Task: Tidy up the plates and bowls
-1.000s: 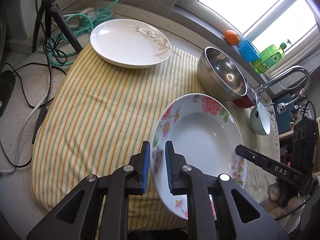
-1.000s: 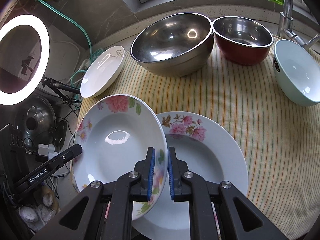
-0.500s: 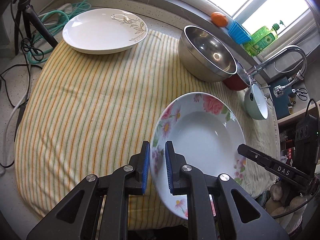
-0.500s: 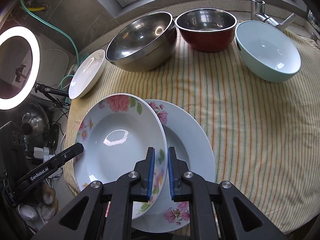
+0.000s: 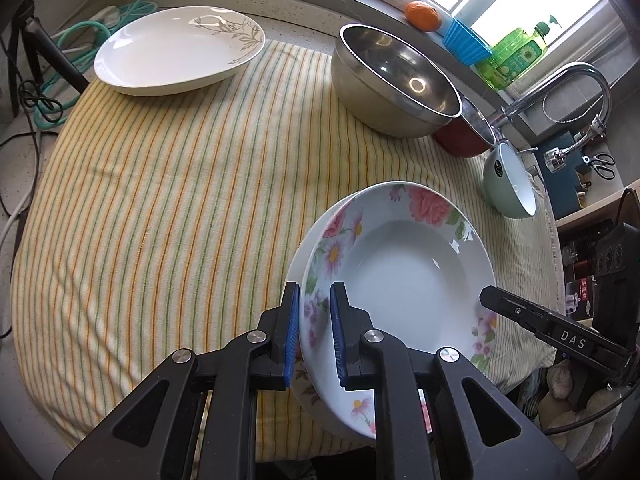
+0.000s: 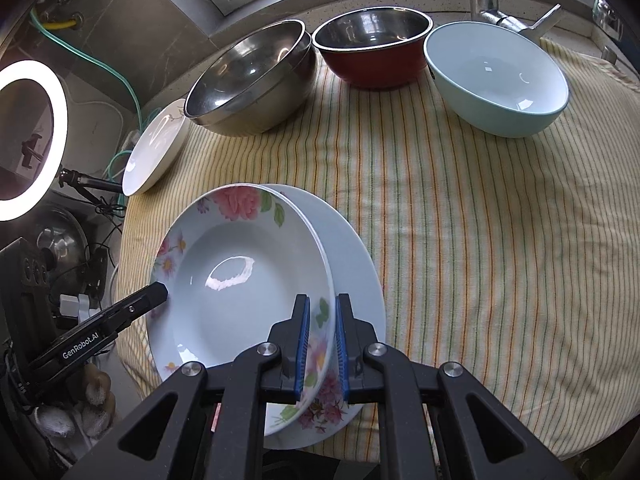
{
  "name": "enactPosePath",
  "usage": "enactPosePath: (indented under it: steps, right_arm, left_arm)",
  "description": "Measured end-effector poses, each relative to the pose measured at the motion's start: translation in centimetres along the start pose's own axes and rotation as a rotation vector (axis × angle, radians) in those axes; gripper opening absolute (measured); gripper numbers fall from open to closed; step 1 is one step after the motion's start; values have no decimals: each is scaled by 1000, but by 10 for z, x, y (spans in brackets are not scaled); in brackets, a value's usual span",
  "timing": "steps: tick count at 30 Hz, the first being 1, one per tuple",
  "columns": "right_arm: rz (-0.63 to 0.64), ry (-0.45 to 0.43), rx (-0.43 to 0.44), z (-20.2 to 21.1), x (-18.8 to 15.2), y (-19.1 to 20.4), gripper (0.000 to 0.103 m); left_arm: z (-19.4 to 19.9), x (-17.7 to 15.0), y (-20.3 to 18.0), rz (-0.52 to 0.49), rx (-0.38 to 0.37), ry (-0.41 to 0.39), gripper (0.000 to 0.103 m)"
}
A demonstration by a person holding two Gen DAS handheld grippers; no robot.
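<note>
Since a second ago both claws have carried the floral plate (image 5: 404, 256) sideways so it now sits almost squarely over a second floral plate (image 6: 356, 264) lying on the striped cloth (image 5: 180, 200); earlier that lower plate stuck out well to the side. Whether the two plates touch, I can't tell.

Left claw (image 5: 314, 336) is pinched narrow on the plate's rim, blue pads either side. Right claw (image 6: 322, 344) is doing the same on the opposite edge, so the plate hangs between the two, tilted a bit.

Containers along the back of the counter: a big steel bowl (image 6: 252, 80), a red bowl (image 6: 372, 56) with a steel inside just beside it, then a pale green bowl (image 6: 496, 80) nearest the tap (image 5: 560, 88). All three look empty. A white plate (image 5: 180, 48) with a grey leaf sprig sits at the far corner of the cloth, well apart from the others, nothing on it either.

The held plate itself is deep-welled, white, glossy, with pink roses and daisies around the wide rim. An orange (image 5: 422, 16) and a blue cup (image 5: 464, 38) sit on the sill.
</note>
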State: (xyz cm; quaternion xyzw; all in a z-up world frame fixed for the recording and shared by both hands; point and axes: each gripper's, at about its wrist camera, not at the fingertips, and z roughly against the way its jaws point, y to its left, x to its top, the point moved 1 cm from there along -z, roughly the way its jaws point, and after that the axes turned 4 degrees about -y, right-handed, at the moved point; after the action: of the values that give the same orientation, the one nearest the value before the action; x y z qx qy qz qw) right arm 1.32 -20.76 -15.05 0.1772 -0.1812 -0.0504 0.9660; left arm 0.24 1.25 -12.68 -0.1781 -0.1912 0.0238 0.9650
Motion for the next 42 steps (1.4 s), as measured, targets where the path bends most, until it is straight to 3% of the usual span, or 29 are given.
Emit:
enactPosePath:
  steps: [27, 42]
  right_arm:
    - [-11, 16, -27, -3, -8, -7, 14]
    - [43, 19, -71, -5, -6, 1, 15]
  left_arm:
    - [-10, -5, -14, -77, 35, 0, 13]
    - [-8, -6, -16, -93, 42, -2, 16]
